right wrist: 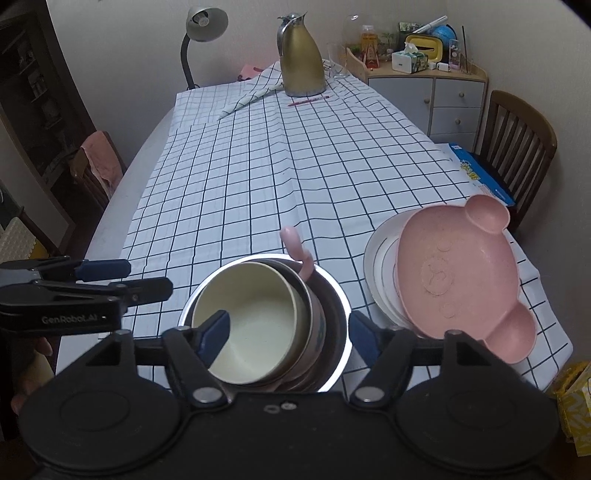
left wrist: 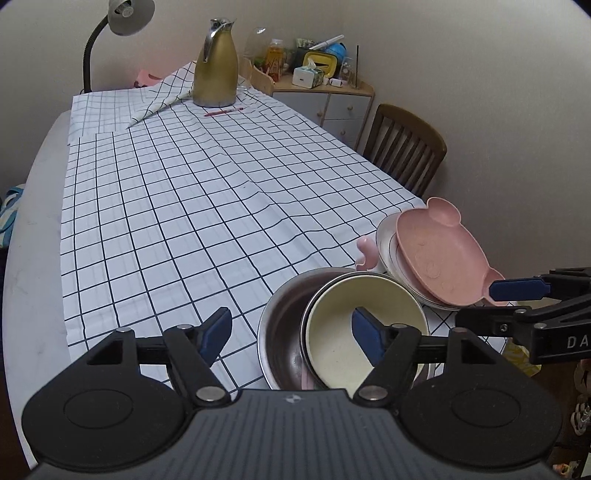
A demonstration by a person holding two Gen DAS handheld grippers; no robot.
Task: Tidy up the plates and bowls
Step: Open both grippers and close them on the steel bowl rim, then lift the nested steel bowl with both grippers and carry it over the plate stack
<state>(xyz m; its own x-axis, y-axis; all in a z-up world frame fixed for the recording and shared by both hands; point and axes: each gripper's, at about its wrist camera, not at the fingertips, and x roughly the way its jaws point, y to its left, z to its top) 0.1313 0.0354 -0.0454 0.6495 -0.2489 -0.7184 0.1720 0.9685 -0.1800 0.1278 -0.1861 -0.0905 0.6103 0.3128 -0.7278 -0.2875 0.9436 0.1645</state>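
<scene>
A cream bowl (left wrist: 391, 306) (right wrist: 255, 325) sits tilted on other bowls inside a steel bowl (left wrist: 284, 325) (right wrist: 338, 295) near the table's front edge. A pink handle (left wrist: 365, 251) (right wrist: 295, 247) pokes up behind them. To the right, a pink bear-shaped plate (left wrist: 436, 251) (right wrist: 461, 266) leans on a stack of white plates (left wrist: 386, 236) (right wrist: 376, 258). My left gripper (left wrist: 291, 326) (right wrist: 144, 278) is open just left of the bowls. My right gripper (right wrist: 288, 328) (left wrist: 491, 302) is open above the bowls, one finger over the cream bowl, pressing on nothing.
A checked cloth (left wrist: 184, 206) covers the table. At the far end stand a gold jug (left wrist: 216, 70) (right wrist: 301, 59), a red pen (left wrist: 223, 112) and a desk lamp (right wrist: 201, 26). A wooden chair (right wrist: 517, 147) and a blue box (right wrist: 480, 173) are on the right.
</scene>
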